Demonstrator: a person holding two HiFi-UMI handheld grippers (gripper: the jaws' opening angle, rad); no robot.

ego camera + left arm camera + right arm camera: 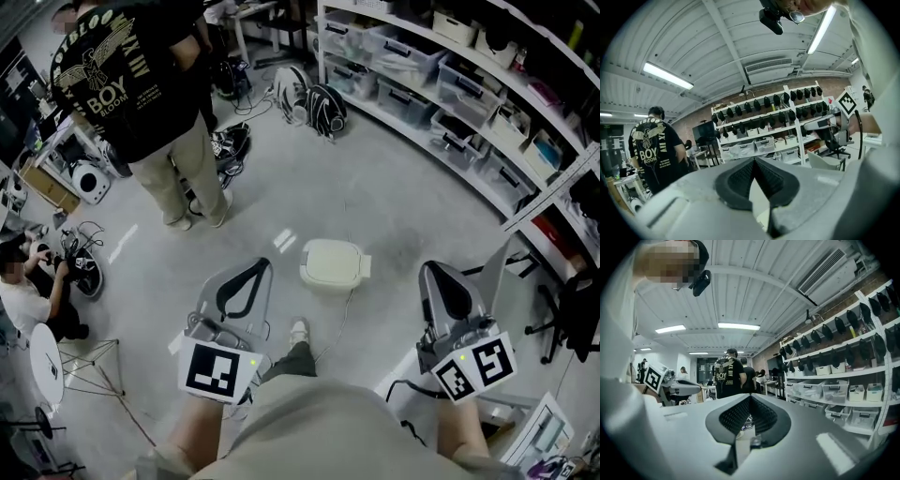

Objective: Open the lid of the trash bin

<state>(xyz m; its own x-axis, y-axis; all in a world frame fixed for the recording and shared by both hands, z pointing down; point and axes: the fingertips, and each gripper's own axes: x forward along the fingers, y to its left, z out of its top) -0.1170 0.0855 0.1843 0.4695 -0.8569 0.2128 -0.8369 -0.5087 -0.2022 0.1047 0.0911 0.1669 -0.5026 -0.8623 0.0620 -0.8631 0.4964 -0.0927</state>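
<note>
The trash bin (335, 264) stands on the grey floor ahead of me, small and cream-white, its lid down flat. My left gripper (255, 272) hangs to the left of it, a short gap away and held above the floor. My right gripper (441, 274) hangs further off on the bin's right. Neither touches the bin. In the left gripper view the left gripper (754, 161) has its ribbed black pads pressed together, nothing between them. The right gripper (750, 398) looks the same in its own view. The bin does not show in either gripper view.
A person in a black printed T-shirt (141, 84) stands at the back left. White shelves with clear storage boxes (450, 103) curve along the right. Backpacks (314, 105) lie on the floor beyond the bin. A seated person (23, 291) and a black chair (572, 319) flank me.
</note>
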